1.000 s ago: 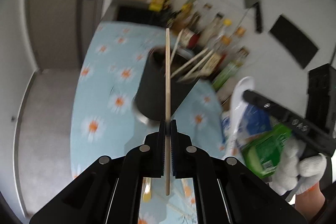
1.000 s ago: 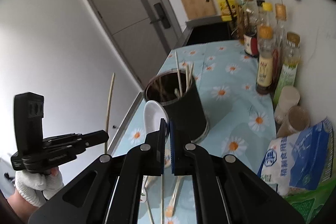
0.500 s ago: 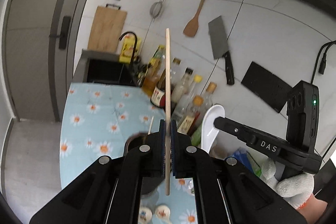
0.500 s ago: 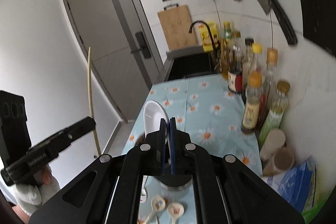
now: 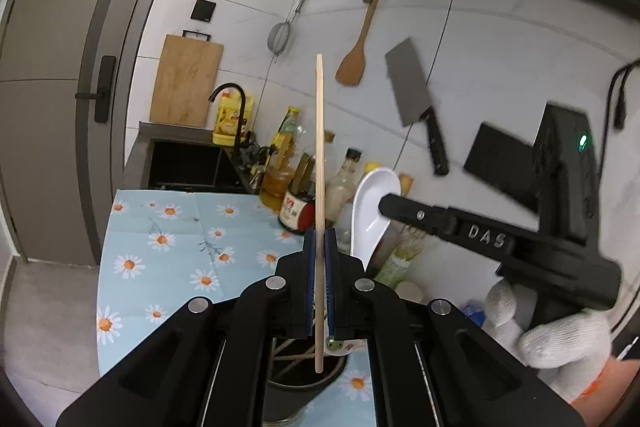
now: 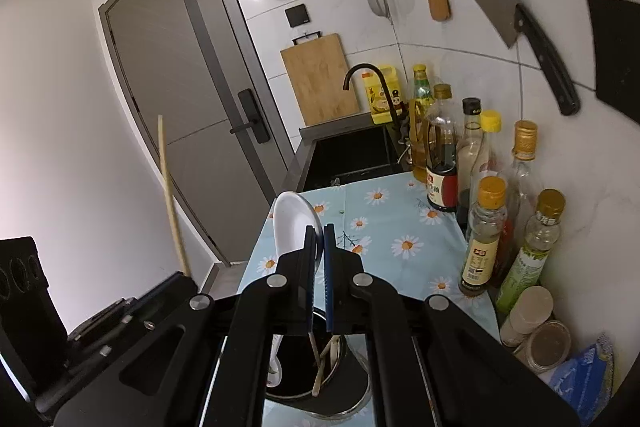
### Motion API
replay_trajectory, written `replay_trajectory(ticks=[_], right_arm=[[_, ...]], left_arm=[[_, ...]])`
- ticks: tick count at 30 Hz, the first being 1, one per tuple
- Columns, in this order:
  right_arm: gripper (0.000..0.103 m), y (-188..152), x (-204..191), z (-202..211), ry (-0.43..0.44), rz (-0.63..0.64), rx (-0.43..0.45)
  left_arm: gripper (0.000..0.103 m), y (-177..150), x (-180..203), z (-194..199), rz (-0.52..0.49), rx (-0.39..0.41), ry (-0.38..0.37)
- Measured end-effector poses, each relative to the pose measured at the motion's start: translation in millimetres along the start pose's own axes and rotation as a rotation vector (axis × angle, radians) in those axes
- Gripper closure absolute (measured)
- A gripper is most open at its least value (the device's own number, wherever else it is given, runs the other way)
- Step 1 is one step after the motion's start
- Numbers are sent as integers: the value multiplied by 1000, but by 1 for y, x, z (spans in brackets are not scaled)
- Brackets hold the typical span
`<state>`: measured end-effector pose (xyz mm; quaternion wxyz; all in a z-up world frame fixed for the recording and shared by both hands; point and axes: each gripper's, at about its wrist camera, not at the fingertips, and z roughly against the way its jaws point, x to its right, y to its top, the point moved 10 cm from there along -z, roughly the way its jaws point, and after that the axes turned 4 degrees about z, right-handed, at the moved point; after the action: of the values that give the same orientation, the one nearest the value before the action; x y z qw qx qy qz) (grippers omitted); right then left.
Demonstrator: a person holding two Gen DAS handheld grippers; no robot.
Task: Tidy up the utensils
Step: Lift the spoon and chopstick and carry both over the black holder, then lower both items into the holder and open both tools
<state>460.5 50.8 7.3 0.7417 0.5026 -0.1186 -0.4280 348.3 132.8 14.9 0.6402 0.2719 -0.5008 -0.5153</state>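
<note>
Both grippers loaded above the black cylindrical utensil holder [image 5: 304,379].

Left gripper [image 5: 319,239]: closed on a single pale wooden chopstick [image 5: 319,147], held upright, lower tip hanging over the holder's mouth (other chopsticks already inside). Right gripper [image 6: 319,239]: closed on a white ceramic soup spoon [image 6: 294,223], bowl uppermost, handle pointing down into the holder. Holder standing on the blue daisy-print tablecloth [image 5: 160,247], directly beneath both tools.
</note>
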Motion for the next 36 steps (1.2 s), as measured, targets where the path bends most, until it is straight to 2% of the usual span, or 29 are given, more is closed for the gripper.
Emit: replay_trajectory(ticks=[5, 14, 36], right_arm=[[98, -15, 0, -26, -10, 34, -36], [98, -32, -4, -54, -19, 79, -71], [98, -50, -15, -55, -27, 160, -84]], left_arm=[[99, -19, -21, -24, 32, -40, 43], [99, -35, -47, -46, 54, -57, 109], [99, -58, -47, -48, 41, -85, 95]])
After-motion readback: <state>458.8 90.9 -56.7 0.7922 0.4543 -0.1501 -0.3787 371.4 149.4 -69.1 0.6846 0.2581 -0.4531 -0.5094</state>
